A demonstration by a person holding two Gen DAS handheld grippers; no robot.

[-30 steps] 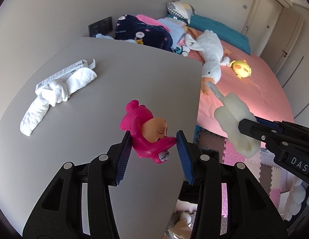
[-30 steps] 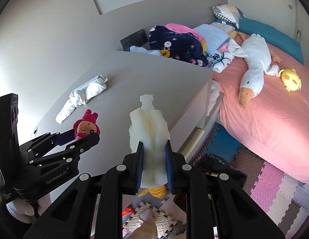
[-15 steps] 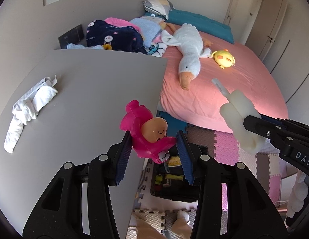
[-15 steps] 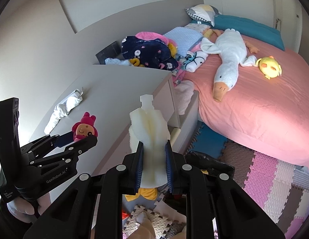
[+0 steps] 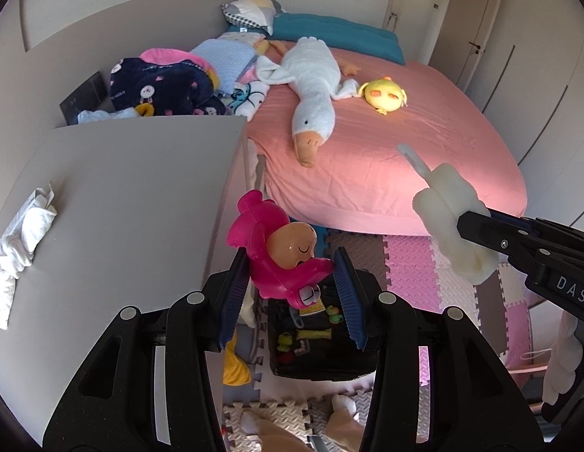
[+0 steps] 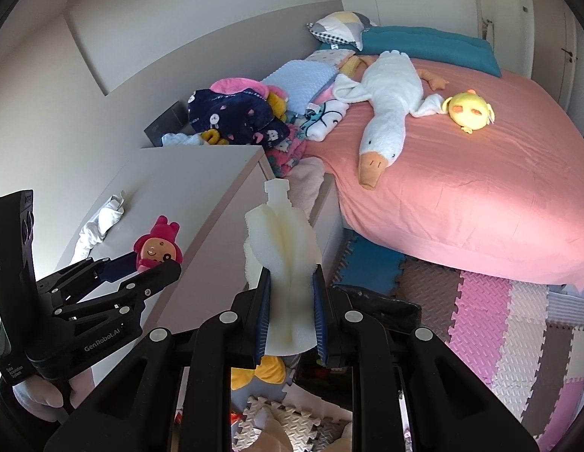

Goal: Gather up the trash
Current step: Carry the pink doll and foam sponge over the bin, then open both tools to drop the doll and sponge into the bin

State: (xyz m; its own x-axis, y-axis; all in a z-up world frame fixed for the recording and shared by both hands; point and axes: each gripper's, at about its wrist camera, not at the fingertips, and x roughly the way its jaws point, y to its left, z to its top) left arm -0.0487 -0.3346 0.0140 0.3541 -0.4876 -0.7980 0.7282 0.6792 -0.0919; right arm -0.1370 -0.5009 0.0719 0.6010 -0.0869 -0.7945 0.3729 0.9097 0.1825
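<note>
My left gripper (image 5: 292, 282) is shut on a pink toy figure (image 5: 277, 248) with a tan face, held in the air past the dresser's edge above a black bin (image 5: 322, 339) on the floor. The toy also shows in the right wrist view (image 6: 156, 245). My right gripper (image 6: 291, 312) is shut on a pale foam sponge piece (image 6: 284, 256) with a plastic tip, held upright. In the left wrist view the sponge (image 5: 450, 218) hangs at the right, over the floor mats. The black bin (image 6: 378, 305) lies just beyond the right gripper.
A grey dresser top (image 5: 133, 203) at the left carries a knotted white cloth (image 5: 20, 233). A pink bed (image 5: 386, 158) holds a white goose plush (image 5: 311, 86), a yellow chick plush (image 5: 384, 94) and piled clothes (image 5: 164, 83). Pink and grey foam mats (image 6: 499, 320) cover the floor.
Both grippers have moved right, off the dresser top toward the floor beside the bed, carrying the toy and the sponge. The black bin has come into view below them.
</note>
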